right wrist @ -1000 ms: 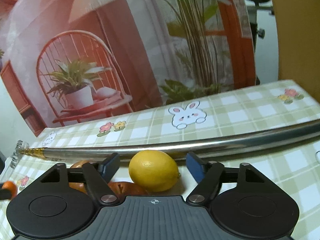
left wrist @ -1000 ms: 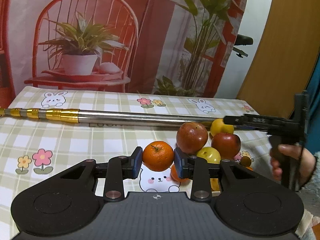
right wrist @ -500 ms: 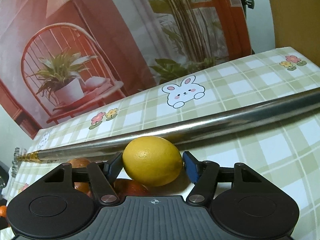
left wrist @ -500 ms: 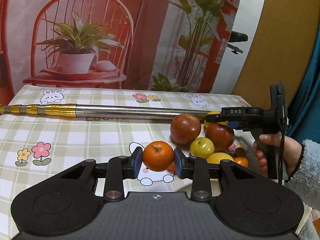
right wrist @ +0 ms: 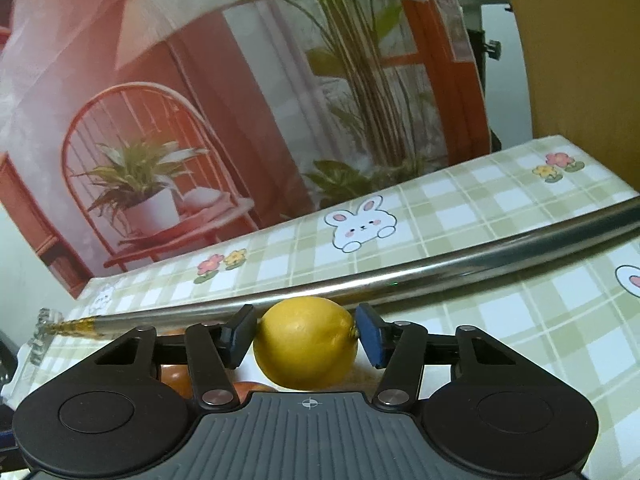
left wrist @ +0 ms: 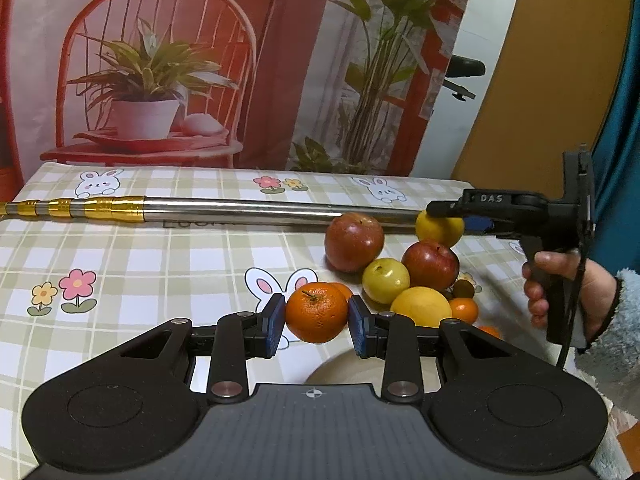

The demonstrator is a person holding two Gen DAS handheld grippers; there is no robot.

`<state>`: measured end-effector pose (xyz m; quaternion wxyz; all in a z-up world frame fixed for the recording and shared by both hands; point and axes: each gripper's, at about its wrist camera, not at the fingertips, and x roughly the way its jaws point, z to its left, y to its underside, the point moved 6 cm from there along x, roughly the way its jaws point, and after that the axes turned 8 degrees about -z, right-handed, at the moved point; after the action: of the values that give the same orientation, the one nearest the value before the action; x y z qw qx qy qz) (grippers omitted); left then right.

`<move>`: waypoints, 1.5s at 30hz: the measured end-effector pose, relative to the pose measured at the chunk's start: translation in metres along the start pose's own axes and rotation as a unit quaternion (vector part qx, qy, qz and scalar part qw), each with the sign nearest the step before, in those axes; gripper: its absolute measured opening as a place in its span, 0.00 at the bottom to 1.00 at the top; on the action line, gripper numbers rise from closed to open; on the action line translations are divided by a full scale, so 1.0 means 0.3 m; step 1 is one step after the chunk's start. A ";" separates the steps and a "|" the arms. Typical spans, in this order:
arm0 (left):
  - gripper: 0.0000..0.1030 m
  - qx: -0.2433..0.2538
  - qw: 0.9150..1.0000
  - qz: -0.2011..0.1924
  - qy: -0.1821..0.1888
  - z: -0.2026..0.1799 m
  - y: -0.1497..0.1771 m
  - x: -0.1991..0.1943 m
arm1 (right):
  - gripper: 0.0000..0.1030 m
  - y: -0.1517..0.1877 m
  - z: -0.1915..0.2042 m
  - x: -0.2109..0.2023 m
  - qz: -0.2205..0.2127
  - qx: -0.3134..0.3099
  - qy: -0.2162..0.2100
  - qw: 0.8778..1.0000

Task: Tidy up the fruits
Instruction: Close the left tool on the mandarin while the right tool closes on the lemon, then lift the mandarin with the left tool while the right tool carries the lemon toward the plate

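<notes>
My left gripper (left wrist: 316, 322) is shut on an orange tangerine (left wrist: 316, 312), held just above the rim of a pale plate (left wrist: 340, 368). Behind it is a fruit pile: two red apples (left wrist: 354, 242) (left wrist: 430, 264), a yellow-green apple (left wrist: 386, 280), a yellow citrus fruit (left wrist: 422, 306) and small oranges (left wrist: 464, 310). My right gripper (right wrist: 306, 334) is shut on a yellow lemon (right wrist: 306, 342) at the far side of the pile. The left wrist view also shows this gripper (left wrist: 452, 216) and its lemon (left wrist: 438, 232).
A long steel pole (left wrist: 240, 212) with a gold end lies across the checked tablecloth (left wrist: 120, 264), just behind the fruit; it also shows as the pole (right wrist: 440, 276) in the right wrist view. A hand (left wrist: 560, 292) holds the right gripper's handle. A printed backdrop stands behind the table.
The right gripper's fingers have closed from wide open onto the lemon. The left gripper has drawn back from the pile with the tangerine, bringing it over the plate's rim.
</notes>
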<state>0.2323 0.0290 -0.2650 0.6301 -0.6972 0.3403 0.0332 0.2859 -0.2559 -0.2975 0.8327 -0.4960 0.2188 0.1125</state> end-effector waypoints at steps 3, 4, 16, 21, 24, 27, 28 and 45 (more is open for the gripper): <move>0.35 0.001 1.000 0.002 -0.003 -0.005 0.010 -0.009 | 0.30 0.008 -0.006 -0.004 0.010 -0.002 0.004 1.000; 0.35 0.001 1.000 0.001 -0.004 -0.005 0.011 -0.012 | 0.25 0.008 -0.009 -0.008 0.009 0.006 -0.004 1.000; 0.35 -0.008 1.000 0.004 -0.007 0.000 0.031 -0.023 | 0.48 0.028 -0.003 0.034 0.030 0.017 -0.027 0.999; 0.35 -0.010 1.000 0.007 -0.007 -0.001 0.035 -0.011 | 0.56 0.064 0.015 0.075 0.059 0.031 -0.052 0.996; 0.35 -0.013 1.000 0.009 -0.007 0.002 0.038 -0.006 | 0.56 0.080 0.031 0.092 0.069 0.038 -0.060 0.995; 0.35 -0.015 1.000 0.011 -0.007 0.004 0.040 -0.003 | 0.55 0.100 0.038 0.107 0.083 0.047 -0.060 0.994; 0.35 -0.015 1.000 0.011 -0.007 0.004 0.040 -0.002 | 0.55 0.102 0.037 0.105 0.082 0.047 -0.060 0.994; 0.35 0.006 1.000 0.026 -0.004 -0.036 0.071 -0.033 | 0.54 0.015 0.107 -0.152 -0.008 -0.023 -0.059 0.998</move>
<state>0.2096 0.0241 -0.2762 0.6345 -0.6842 0.3559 0.0508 0.2522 -0.2243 -0.2660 0.8333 -0.5093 0.1633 0.1400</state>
